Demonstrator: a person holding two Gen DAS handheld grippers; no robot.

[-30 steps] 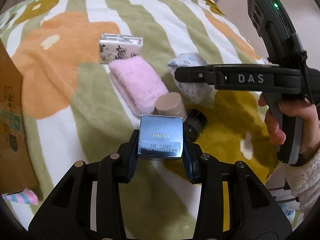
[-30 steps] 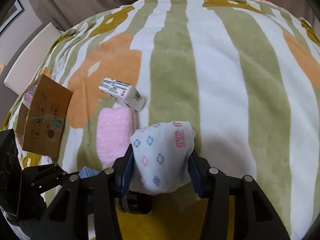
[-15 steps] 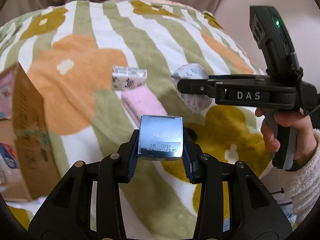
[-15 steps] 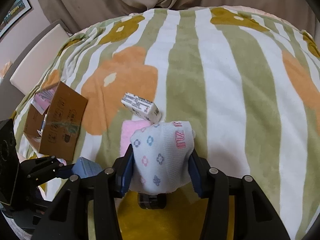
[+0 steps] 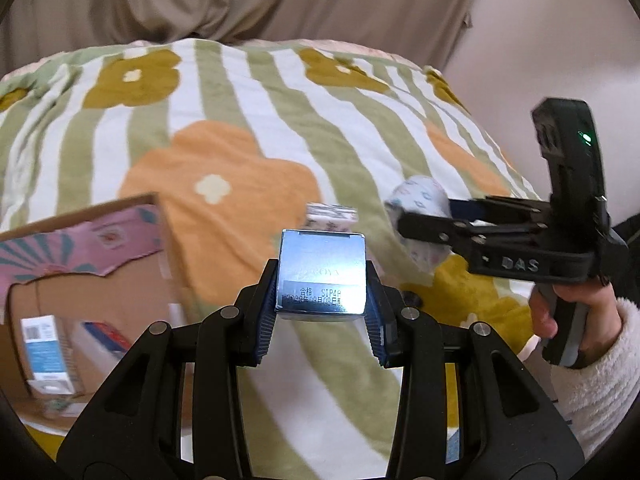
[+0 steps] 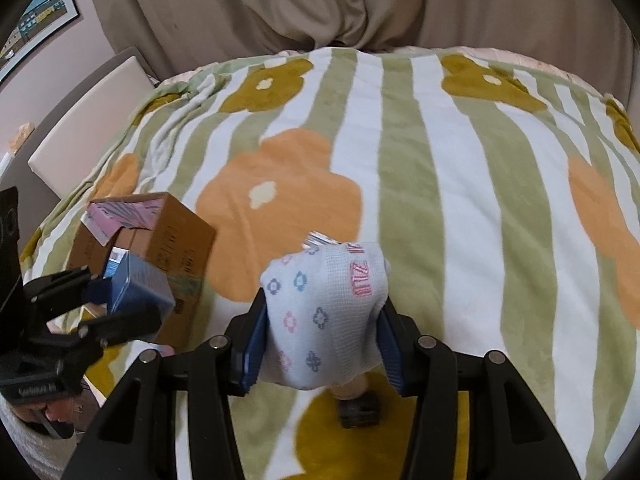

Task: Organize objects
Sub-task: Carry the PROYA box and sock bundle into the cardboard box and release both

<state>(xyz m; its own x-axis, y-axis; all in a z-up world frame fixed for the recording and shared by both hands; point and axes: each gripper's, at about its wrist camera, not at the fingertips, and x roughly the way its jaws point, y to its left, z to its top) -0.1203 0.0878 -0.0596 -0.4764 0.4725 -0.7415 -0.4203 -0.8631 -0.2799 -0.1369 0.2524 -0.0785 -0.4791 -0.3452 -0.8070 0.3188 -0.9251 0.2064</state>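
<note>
a big blanket (image 6: 460,200) covers the bed. it has green and white stripes and flower shapes in orange and dark yellow. behind it hangs a tan curtain (image 6: 320,4).

one brown cardboard box (image 6: 176,240) sits on the blanket at the left side. its flaps are open, and one flap is pink inside (image 5: 80,244). in the box stands a small carton with a light blue front (image 5: 42,344), next to another pack with red and blue on it. the writing on them is too blurry to read.

there are two grippers, one in each hand. the right gripper (image 6: 322,320) pinches one rolled white sock (image 6: 324,312) between its blue pads, up in the air over the blanket. the sock has little blue, pink and purple flower marks and some pink letters that are too hard to read. the side of this gripper says "das" (image 5: 520,265), and a green light (image 5: 585,137) shines on top. a hand in a fluffy white sleeve (image 5: 592,364) holds it.

the left gripper (image 5: 322,300) squeezes one shiny blue box (image 5: 322,276) tight, up in the air near the open cardboard box. the faint word on it looks like "proya", and its label reads "s1p4a" above a blurry line of numbers.

one small white box with black print (image 5: 331,216) lies on the blanket, mostly hidden. one dark little jar (image 6: 359,408) sits under the sock.
</note>
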